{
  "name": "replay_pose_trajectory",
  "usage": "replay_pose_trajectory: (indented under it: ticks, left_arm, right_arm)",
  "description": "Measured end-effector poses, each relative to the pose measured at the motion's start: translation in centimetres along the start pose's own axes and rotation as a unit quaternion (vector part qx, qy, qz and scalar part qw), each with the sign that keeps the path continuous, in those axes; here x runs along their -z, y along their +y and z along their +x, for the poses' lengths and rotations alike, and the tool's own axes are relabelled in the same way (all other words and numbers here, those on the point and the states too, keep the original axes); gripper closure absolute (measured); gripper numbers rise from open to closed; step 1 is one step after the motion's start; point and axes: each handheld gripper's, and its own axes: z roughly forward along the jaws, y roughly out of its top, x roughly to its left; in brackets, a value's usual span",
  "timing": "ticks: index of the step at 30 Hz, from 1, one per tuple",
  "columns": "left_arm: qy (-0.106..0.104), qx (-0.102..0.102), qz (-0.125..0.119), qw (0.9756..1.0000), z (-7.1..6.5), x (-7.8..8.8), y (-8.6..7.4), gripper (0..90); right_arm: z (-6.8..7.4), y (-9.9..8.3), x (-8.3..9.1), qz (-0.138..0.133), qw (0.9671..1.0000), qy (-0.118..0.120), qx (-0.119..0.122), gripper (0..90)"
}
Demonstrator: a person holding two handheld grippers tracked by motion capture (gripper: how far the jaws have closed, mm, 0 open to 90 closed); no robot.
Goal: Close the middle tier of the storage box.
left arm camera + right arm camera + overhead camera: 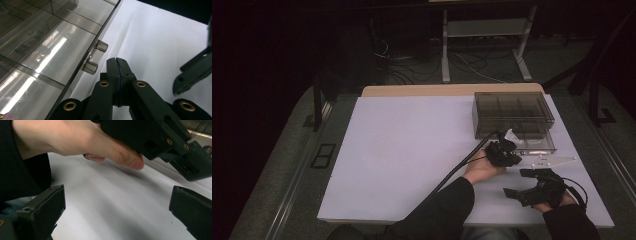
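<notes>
Your left gripper has its jaws pressed flat together with nothing between them — the tips sit just beside the small clear handle on the edge of the smoky transparent compartment box, close to it but not gripping it. Whether the tips touch the handle cannot be told. From the high view, that box stands at the far right of the white table, with its lower tray drawn out toward you, and your left hand reaches across to its front edge. Your right gripper rests lower on the table, near the right edge and apart from the box — its jaws stand wide open and hold nothing, with only bare white tabletop between them in the right gripper view.
</notes>
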Motion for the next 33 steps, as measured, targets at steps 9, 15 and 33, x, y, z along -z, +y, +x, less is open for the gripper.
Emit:
replay_pose_trajectory:
  ticks: [9,15,33]
  left_arm:
    - [0.011,-0.005,0.009,0.9999,0.0,-1.0,0.1,88.9]
    - [0.012,-0.006,0.009,0.9999,0.1,-1.0,0.1,89.0]
    - [0.021,0.002,0.0,0.9998,1.4,-0.3,0.2,88.9]
  right_arm:
    - [0.0,0.0,0.0,0.001,1.0,0.001,0.001,0.0]
    - [0.0,0.0,0.0,0.0,1.0,0.001,0.0,0.0]
    - [0.0,0.0,-0.1,0.002,1.0,0.0,0.001,0.0]
